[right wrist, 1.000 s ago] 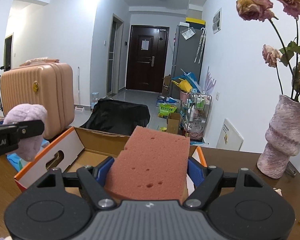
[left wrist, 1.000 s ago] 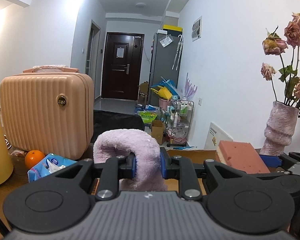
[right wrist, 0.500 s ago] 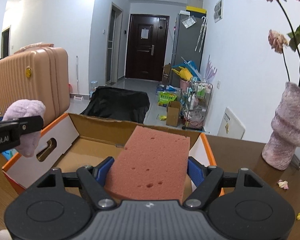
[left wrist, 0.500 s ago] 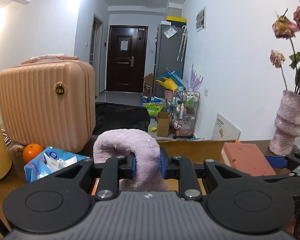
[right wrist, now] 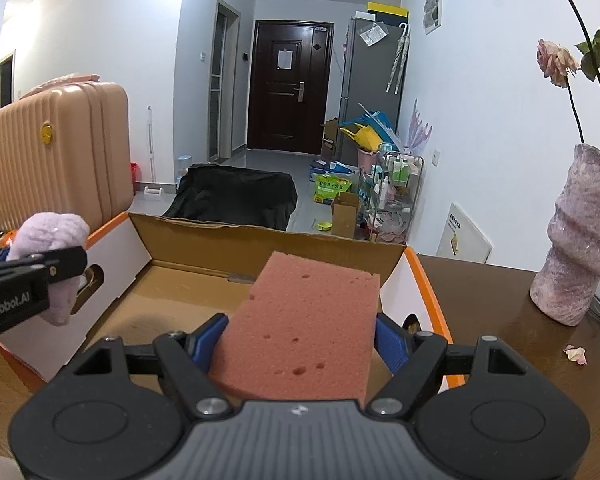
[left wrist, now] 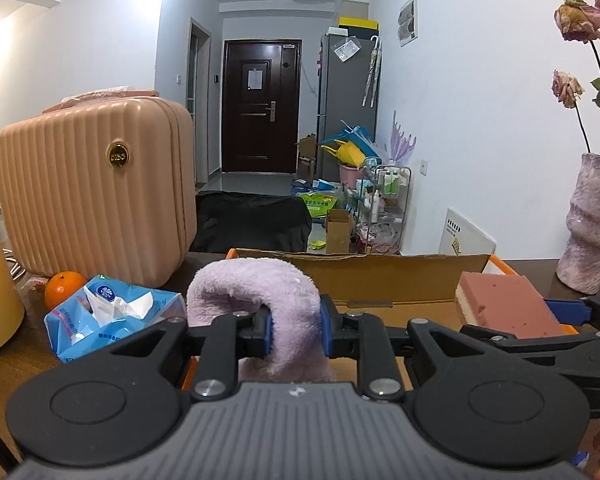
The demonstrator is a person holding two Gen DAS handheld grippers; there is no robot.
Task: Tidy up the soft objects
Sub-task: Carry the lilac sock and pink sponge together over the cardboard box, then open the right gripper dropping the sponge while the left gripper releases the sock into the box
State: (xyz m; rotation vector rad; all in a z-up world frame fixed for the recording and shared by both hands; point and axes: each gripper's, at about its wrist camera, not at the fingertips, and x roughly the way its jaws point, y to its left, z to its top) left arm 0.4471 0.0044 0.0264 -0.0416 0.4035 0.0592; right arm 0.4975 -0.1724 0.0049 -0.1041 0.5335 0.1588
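The left gripper (left wrist: 296, 330) is clamped on a folded lilac fleece cloth (left wrist: 260, 292), held above the near left edge of an open cardboard box (right wrist: 260, 240). The right gripper (right wrist: 302, 340) is clamped on a pink sponge (right wrist: 304, 328), held over the box's near right part. A pink suitcase (left wrist: 92, 196) stands far left, a textured vase (right wrist: 580, 248) far right.

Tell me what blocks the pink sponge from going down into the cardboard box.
Nothing visible does. The pink sponge, clamped in the right gripper, is over the open cardboard box, whose bare floor shows beneath it.
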